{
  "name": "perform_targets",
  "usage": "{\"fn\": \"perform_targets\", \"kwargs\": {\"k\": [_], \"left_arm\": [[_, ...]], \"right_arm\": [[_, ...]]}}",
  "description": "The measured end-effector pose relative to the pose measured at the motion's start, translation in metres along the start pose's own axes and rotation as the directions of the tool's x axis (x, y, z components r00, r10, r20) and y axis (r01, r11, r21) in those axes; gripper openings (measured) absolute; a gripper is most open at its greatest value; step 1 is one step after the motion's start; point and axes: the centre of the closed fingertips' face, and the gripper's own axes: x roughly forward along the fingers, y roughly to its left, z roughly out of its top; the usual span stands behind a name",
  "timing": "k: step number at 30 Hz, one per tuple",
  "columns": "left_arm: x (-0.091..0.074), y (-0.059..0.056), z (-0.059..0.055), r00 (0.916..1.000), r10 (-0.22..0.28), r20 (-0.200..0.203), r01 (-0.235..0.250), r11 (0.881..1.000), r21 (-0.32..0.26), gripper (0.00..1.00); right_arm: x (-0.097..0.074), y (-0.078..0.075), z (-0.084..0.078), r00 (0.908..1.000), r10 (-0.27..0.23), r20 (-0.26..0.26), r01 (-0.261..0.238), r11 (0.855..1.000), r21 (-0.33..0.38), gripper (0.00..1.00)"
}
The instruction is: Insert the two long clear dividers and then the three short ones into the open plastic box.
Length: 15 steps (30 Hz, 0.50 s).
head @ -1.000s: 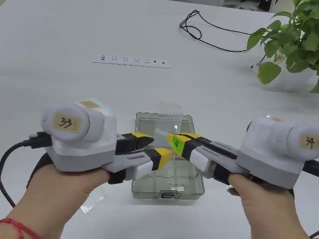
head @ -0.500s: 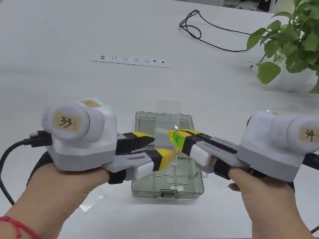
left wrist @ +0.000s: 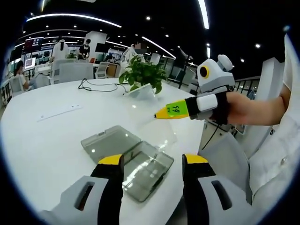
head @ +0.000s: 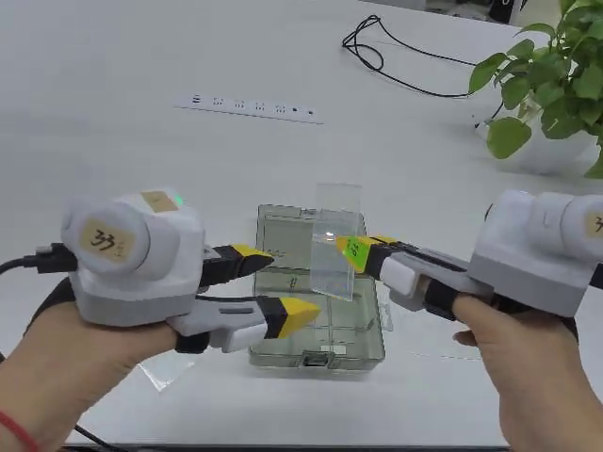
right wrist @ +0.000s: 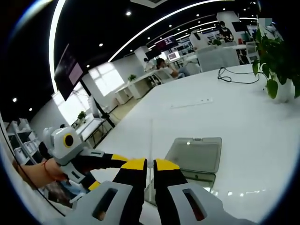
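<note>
Since a second ago, right gripper point(head: 348, 248) has shifted right. Its jaws are pinched shut on the edge of a clear divider point(head: 332, 262), now upright over the open plastic box point(head: 283, 356). Left gripper point(head: 283, 282) is spread wide, empty, at the box's near left. Box contents are too faint to tell.

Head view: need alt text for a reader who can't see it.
The right claw holds a clear divider upright over the open plastic box on a white table, with the left claw open near the box's left edge. A power strip, a black cable and a potted plant sit farther back.
</note>
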Motion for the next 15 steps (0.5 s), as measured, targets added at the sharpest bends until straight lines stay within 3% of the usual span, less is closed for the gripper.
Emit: {"fn": "perform_targets", "kwargs": {"k": [9,15], "left_arm": [[-0.008,0.006,-0.018,0.9989,-0.019,-0.043,0.023,0.997,0.079,0.70],[-0.010,0.007,-0.026,0.9975,-0.032,-0.064,0.041,0.989,0.145,0.85]], "right_arm": [[-0.001,-0.024,-0.003,0.9921,-0.089,-0.089,0.094,0.994,0.062,0.07],[-0.001,-0.033,-0.010,0.9746,-0.146,-0.170,0.160,0.984,0.075,0.07]]}}
